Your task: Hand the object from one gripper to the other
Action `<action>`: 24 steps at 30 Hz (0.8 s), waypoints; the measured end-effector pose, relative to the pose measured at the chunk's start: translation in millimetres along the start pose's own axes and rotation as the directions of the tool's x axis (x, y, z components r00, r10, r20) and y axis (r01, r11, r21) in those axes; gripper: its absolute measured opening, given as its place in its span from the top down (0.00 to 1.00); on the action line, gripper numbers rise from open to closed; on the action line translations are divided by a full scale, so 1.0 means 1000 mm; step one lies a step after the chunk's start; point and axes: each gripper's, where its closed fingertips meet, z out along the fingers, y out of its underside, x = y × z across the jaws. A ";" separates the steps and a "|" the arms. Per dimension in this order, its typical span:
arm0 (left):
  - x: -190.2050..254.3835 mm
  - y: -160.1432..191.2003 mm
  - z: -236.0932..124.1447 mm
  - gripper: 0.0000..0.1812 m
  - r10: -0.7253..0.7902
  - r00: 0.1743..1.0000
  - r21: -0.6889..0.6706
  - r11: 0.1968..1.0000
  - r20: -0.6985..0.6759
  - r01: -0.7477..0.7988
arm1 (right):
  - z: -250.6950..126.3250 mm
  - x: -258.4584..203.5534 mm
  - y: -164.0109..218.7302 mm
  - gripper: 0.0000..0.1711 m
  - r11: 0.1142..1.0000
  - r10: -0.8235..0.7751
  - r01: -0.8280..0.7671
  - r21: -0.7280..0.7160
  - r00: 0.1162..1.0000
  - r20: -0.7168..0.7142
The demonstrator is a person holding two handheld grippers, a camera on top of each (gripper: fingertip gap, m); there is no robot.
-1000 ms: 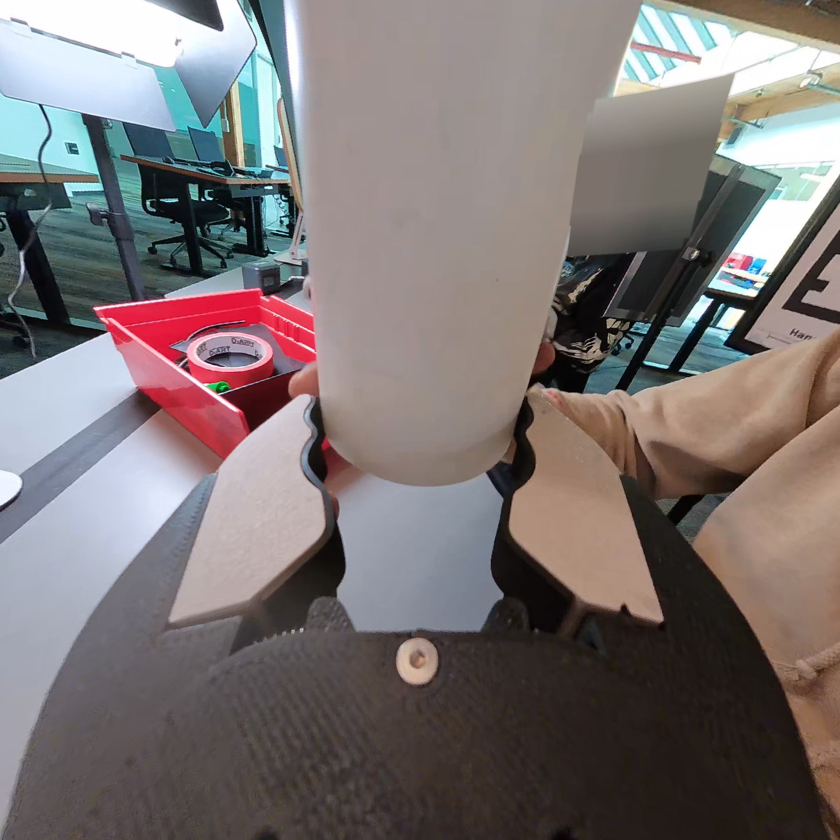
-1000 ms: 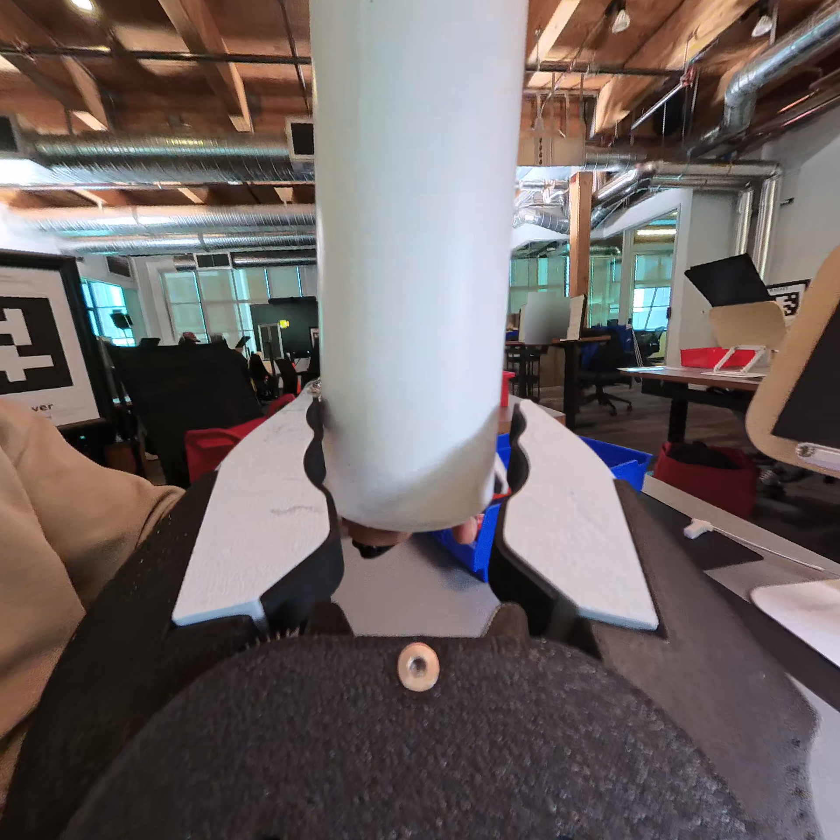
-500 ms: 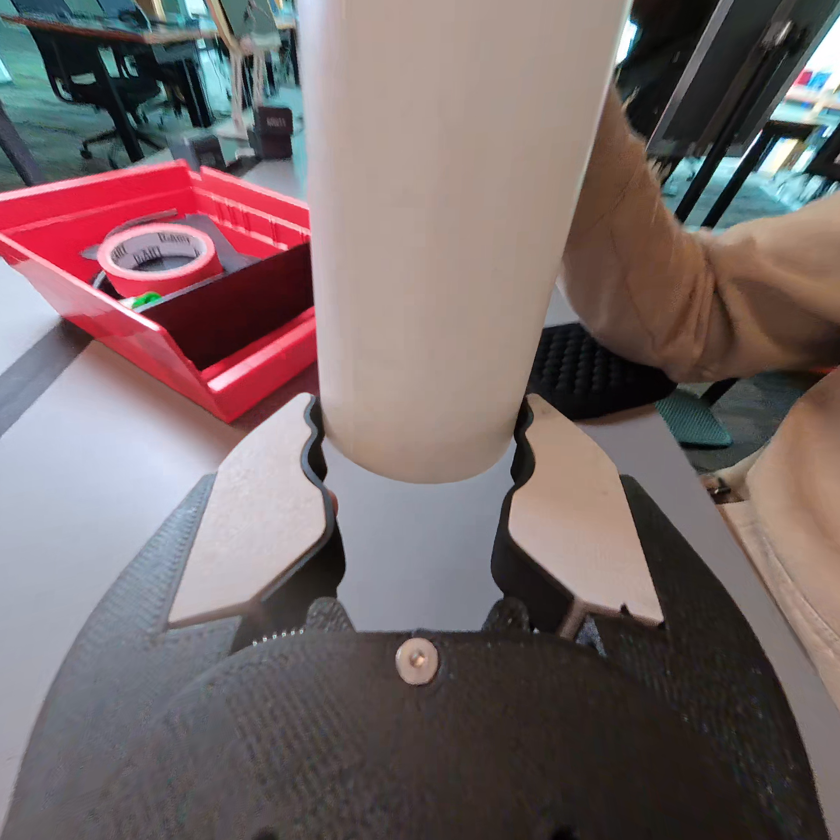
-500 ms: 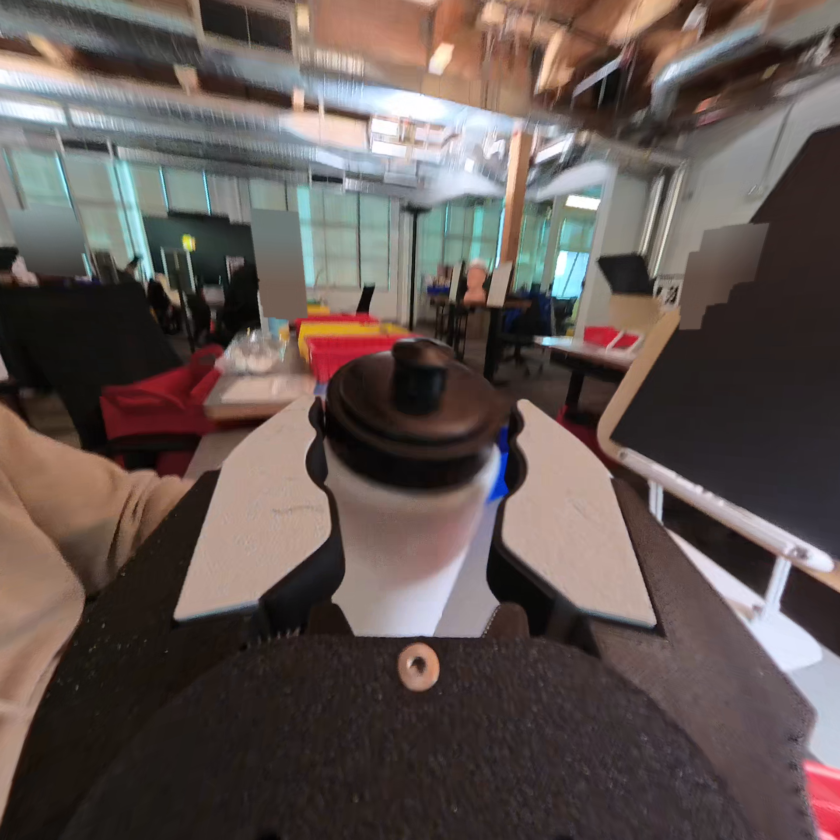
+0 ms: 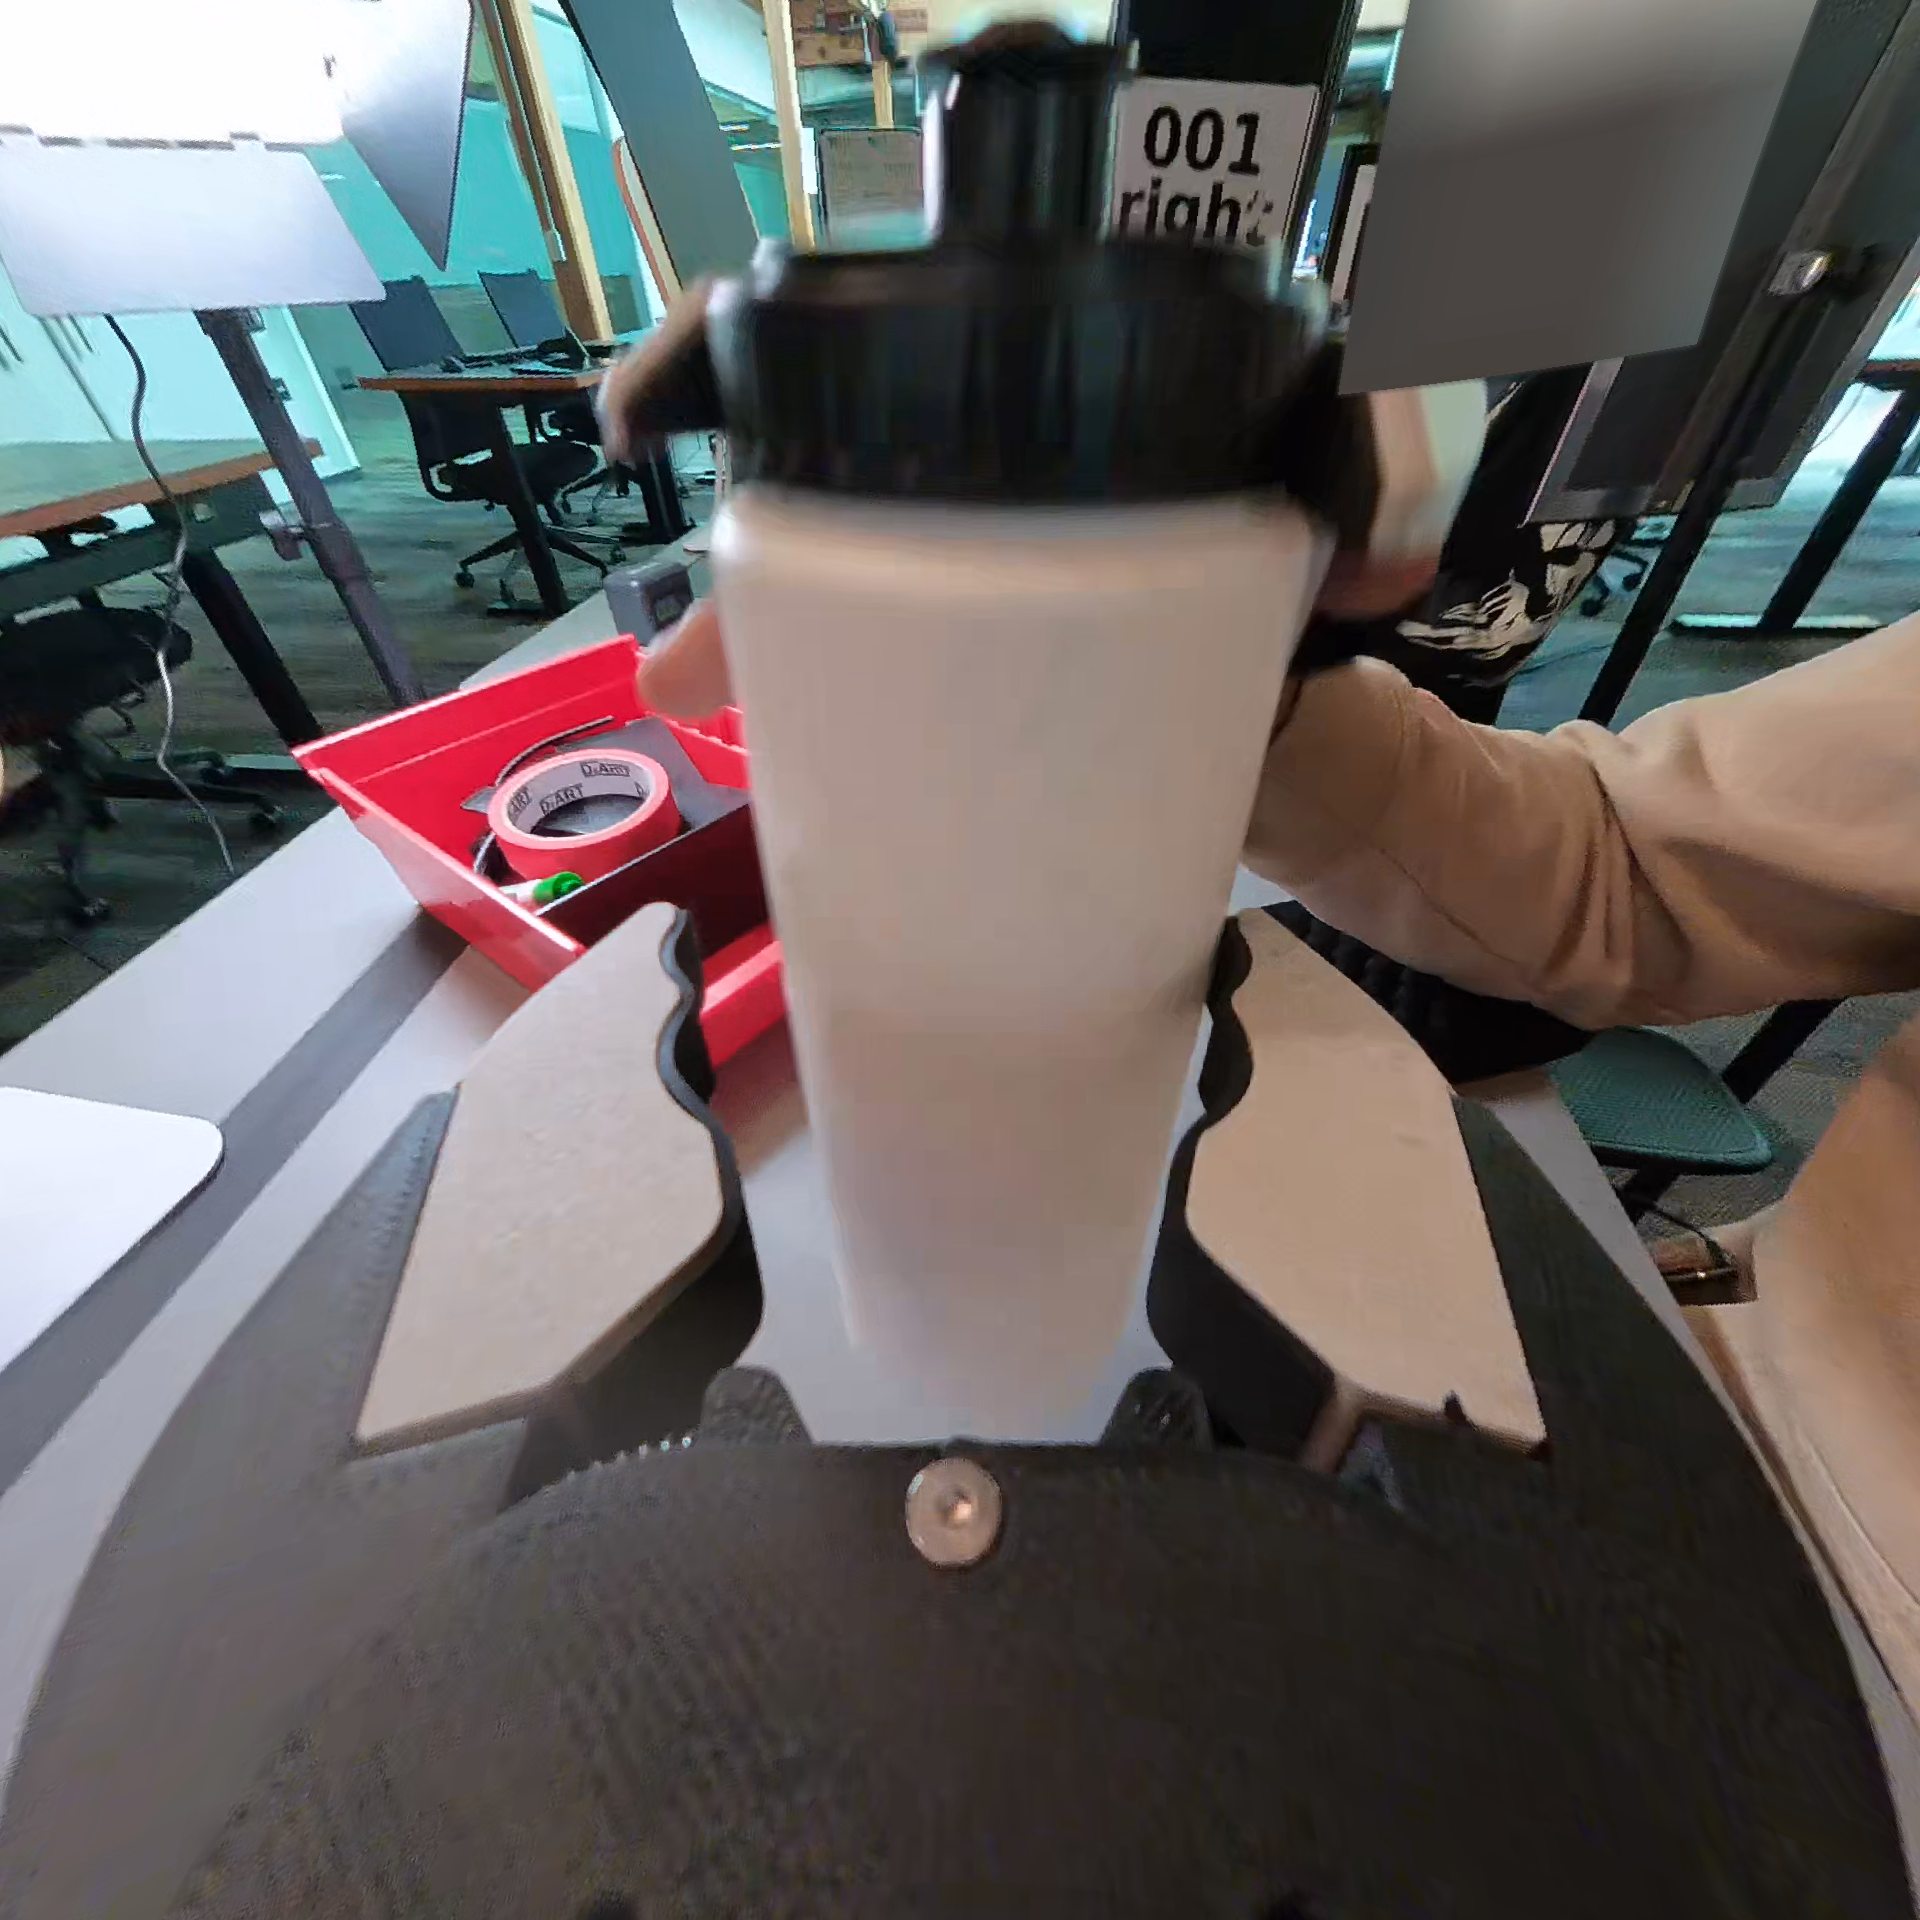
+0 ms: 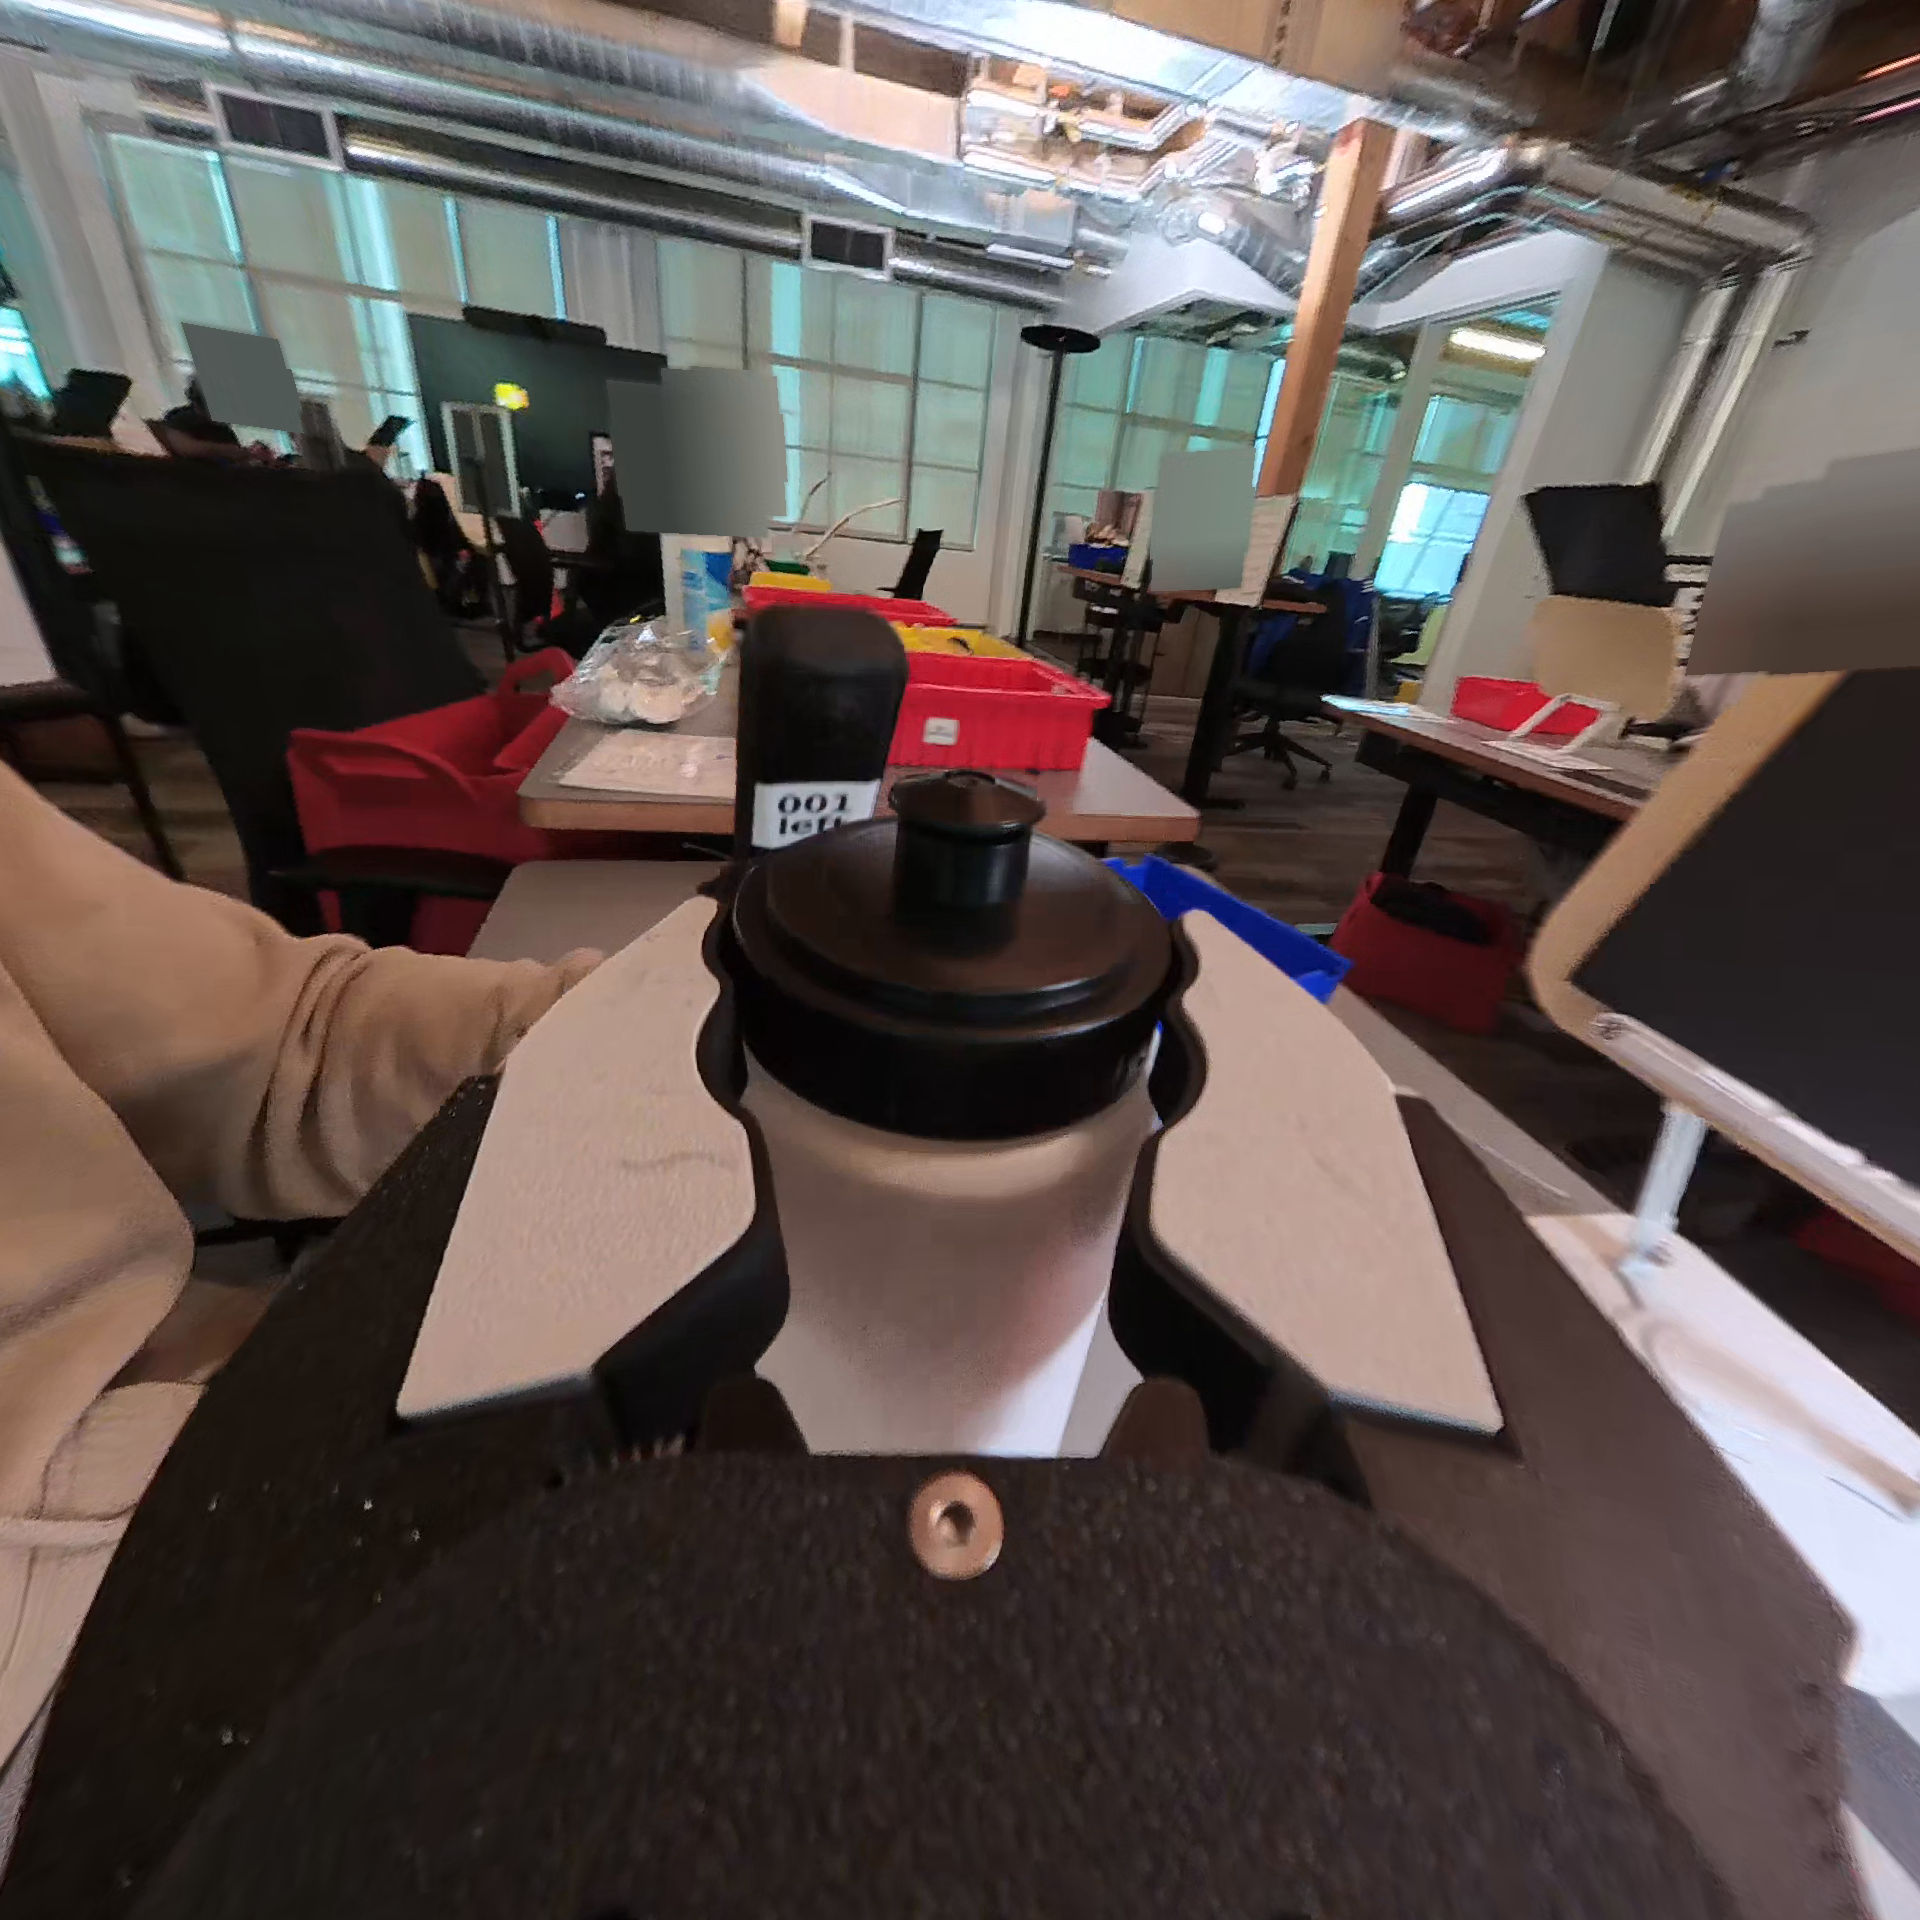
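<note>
- White cylindrical plastic bottle (image 5: 997, 935) with black screw cap and spout (image 6: 951, 961) stands upright between both hand-held grippers, above the grey surface (image 5: 260, 997).
- Left hand-held gripper (image 5: 951, 997): fingers part open, straddling the lower bottle body; right pad looks touching, left pad shows a thin gap. Cannot tell if it grips.
- Right hand-held gripper (image 6: 948, 987): fingers closed against the bottle at the cap and neck, contact on both sides.
- Red plastic bin (image 5: 416, 790) on the surface behind the bottle, holding a red tape roll (image 5: 582, 810).
- Beige sleeve (image 5: 1558, 852) reaches in from the right.
</note>
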 end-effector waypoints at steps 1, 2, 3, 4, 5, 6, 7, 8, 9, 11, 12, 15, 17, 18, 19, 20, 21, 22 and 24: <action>0.003 -0.001 0.001 0.48 0.017 1.000 -0.002 1.000 0.003 -0.017 | 0.009 -0.006 0.007 0.55 1.000 -0.003 0.003 -0.016 1.000 0.018; 0.006 -0.002 0.002 0.50 0.031 1.000 0.003 1.000 -0.006 -0.031 | 0.016 -0.010 0.013 0.55 0.999 -0.017 0.018 -0.028 1.000 0.024; 0.007 -0.002 0.002 0.50 0.044 0.999 -0.001 0.999 -0.009 -0.044 | 0.021 -0.013 0.019 0.55 0.999 -0.031 0.032 -0.041 0.999 0.022; 0.005 0.001 0.002 0.51 0.061 0.998 -0.021 0.998 0.001 -0.061 | 0.024 -0.014 0.020 0.55 0.999 -0.040 0.041 -0.035 0.999 0.018; 0.002 0.005 0.001 0.51 0.086 0.996 -0.045 0.995 0.022 -0.085 | 0.024 -0.014 0.024 0.55 0.997 -0.056 0.057 -0.059 0.998 0.014; -0.004 0.006 -0.001 0.52 0.122 0.991 -0.069 0.991 0.056 -0.118 | 0.023 -0.011 0.027 0.55 0.993 -0.075 0.075 -0.089 0.997 0.005; -0.010 0.008 -0.003 0.52 0.162 0.982 -0.099 0.983 0.096 -0.152 | 0.020 -0.008 0.030 0.55 0.988 -0.097 0.095 -0.124 0.995 -0.009; -0.016 0.011 -0.006 0.52 0.206 0.969 -0.147 0.971 0.133 -0.187 | 0.017 -0.005 0.032 0.55 0.981 -0.113 0.109 -0.162 0.993 -0.017; -0.024 0.015 -0.010 0.52 0.260 0.950 -0.205 0.953 0.174 -0.223 | 0.013 -0.003 0.032 0.56 0.976 -0.123 0.117 -0.186 0.992 -0.023; -0.042 0.024 -0.019 0.52 0.385 0.888 -0.319 0.899 0.253 -0.299 | 0.002 -0.002 0.020 0.65 0.980 -0.132 0.126 -0.154 0.991 -0.028; -0.049 0.029 -0.022 0.52 0.435 0.857 -0.369 0.871 0.276 -0.324 | -0.004 -0.002 0.015 0.69 0.981 -0.127 0.122 -0.151 0.992 -0.021; -0.059 0.038 -0.024 0.52 0.525 0.800 -0.453 0.812 0.290 -0.368 | -0.015 0.007 0.019 0.75 0.956 -0.191 0.169 -0.240 0.979 -0.072; -0.057 0.039 -0.020 0.52 0.549 0.785 -0.459 0.798 0.287 -0.391 | -0.015 0.006 0.038 0.76 0.919 -0.216 0.188 -0.346 0.975 -0.045; -0.057 0.040 -0.018 0.52 0.565 0.775 -0.472 0.785 0.283 -0.401 | -0.014 0.008 0.048 0.76 0.895 -0.240 0.204 -0.398 0.970 -0.042; -0.058 0.043 -0.019 0.52 0.589 0.757 -0.499 0.764 0.281 -0.409 | -0.012 0.008 0.054 0.80 0.878 -0.270 0.231 -0.419 0.962 -0.035; -0.061 0.045 -0.020 0.52 0.612 0.738 -0.522 0.744 0.283 -0.417 | -0.010 0.008 0.055 0.87 0.876 -0.282 0.243 -0.416 0.959 -0.034; -0.064 0.046 -0.022 0.52 0.627 0.725 -0.532 0.733 0.285 -0.424 | -0.009 0.009 0.058 0.87 0.865 -0.298 0.255 -0.432 0.954 -0.033; -0.065 0.045 -0.023 0.52 0.632 0.720 -0.531 0.730 0.286 -0.430 | -0.009 0.010 0.060 0.87 0.851 -0.321 0.275 -0.447 0.947 -0.028; -0.063 0.039 -0.023 0.52 0.614 0.730 -0.492 0.756 0.302 -0.432 | -0.007 0.010 0.054 0.88 0.861 -0.343 0.298 -0.412 0.938 -0.038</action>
